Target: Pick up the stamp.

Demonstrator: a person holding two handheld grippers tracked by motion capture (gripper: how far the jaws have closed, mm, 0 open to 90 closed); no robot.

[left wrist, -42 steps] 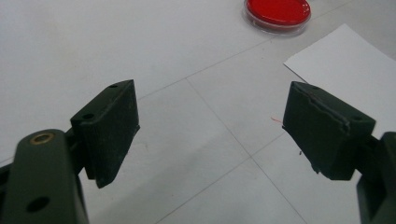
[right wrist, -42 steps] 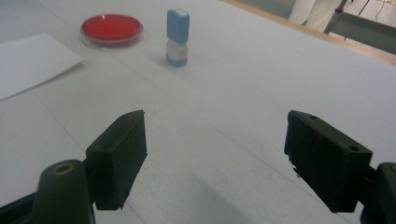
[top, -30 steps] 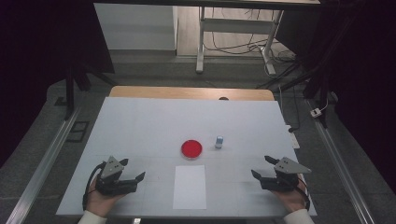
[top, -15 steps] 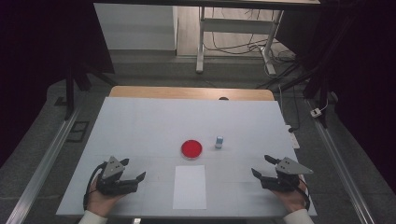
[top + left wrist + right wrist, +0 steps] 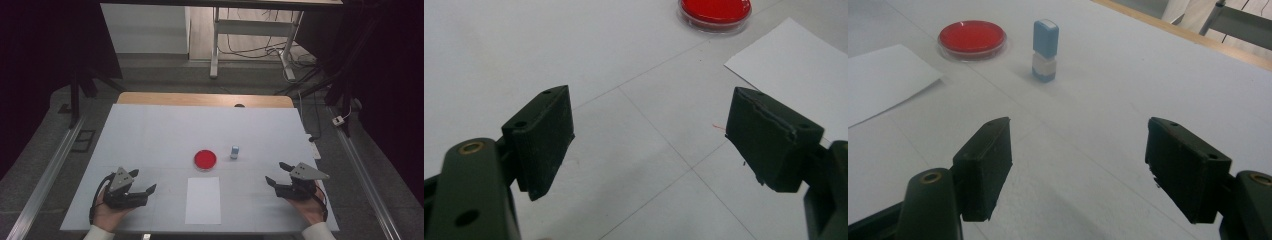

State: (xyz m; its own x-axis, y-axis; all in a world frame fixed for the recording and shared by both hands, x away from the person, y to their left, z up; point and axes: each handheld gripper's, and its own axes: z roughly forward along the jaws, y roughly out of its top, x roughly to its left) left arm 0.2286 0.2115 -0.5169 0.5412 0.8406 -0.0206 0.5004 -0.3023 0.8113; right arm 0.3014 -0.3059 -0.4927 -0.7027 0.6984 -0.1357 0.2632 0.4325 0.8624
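Two hand-held grippers are seen resting low over a white table (image 5: 150,135), one at each near corner, with a wrist and pale cuff entering from the bottom edge behind each. The left gripper (image 5: 145,192) is held with its jaws pointed toward the table's middle; the right gripper (image 5: 278,174) is angled forward and inward. Both are released, jaws spread wide with nothing held between them, as is confirmed in each gripper's own view.

Between the two hands a sheet of white paper (image 5: 203,200) is laid flat, its long side running away from the person. Just beyond its far edge a round red dish (image 5: 205,159) is set, and just beside the dish, on the right, a small blue-and-white stamp (image 5: 235,151) is stood upright, apart from it.

In the left gripper view the clear rim of the dish (image 5: 715,11) is caught at the top, with a corner of the paper (image 5: 794,70) just beyond the right-hand jaw; thin grid lines on the table are also picked out there. In the right gripper view the stamp (image 5: 1045,50) is shown with a blue cap over a pale body, well ahead of the jaws and left of the gap, the dish (image 5: 972,38) beyond it and the paper (image 5: 883,80) at far left. A wooden edge (image 5: 205,100) is seen along the far side of the table from above.
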